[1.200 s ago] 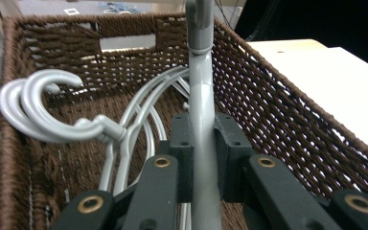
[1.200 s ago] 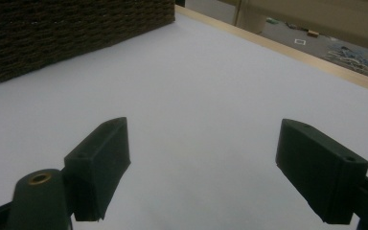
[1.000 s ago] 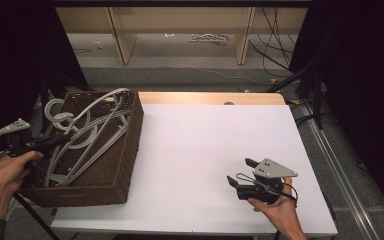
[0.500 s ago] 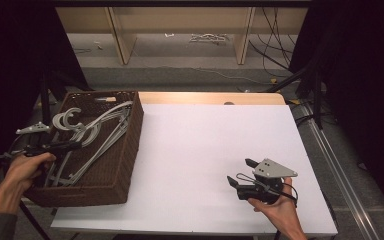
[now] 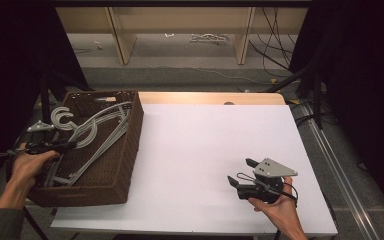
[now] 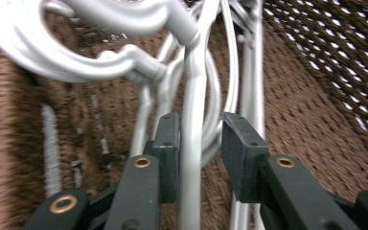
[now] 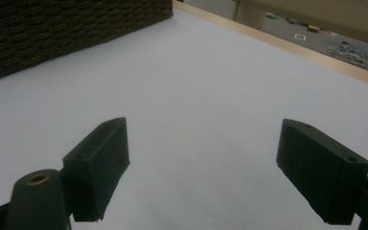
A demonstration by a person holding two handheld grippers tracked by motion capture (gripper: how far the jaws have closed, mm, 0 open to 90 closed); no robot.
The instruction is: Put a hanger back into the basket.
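Between the jaws of our left gripper runs a hanger, its silver bar flush against one pad and clear of the other; the jaws have just been opening, so we judge it released into the basket. Beyond lie more pale, hooked hangers. Our right gripper rests unclenched on the tabletop. Next, we back out cleanly.

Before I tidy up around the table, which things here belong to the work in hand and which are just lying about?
In use:
- grey hangers, one bar between the left claw jaws, which have just been opening
- brown wicker basket

Lying about:
- cables on the floor behind the table
- right claw, open over the bare white table
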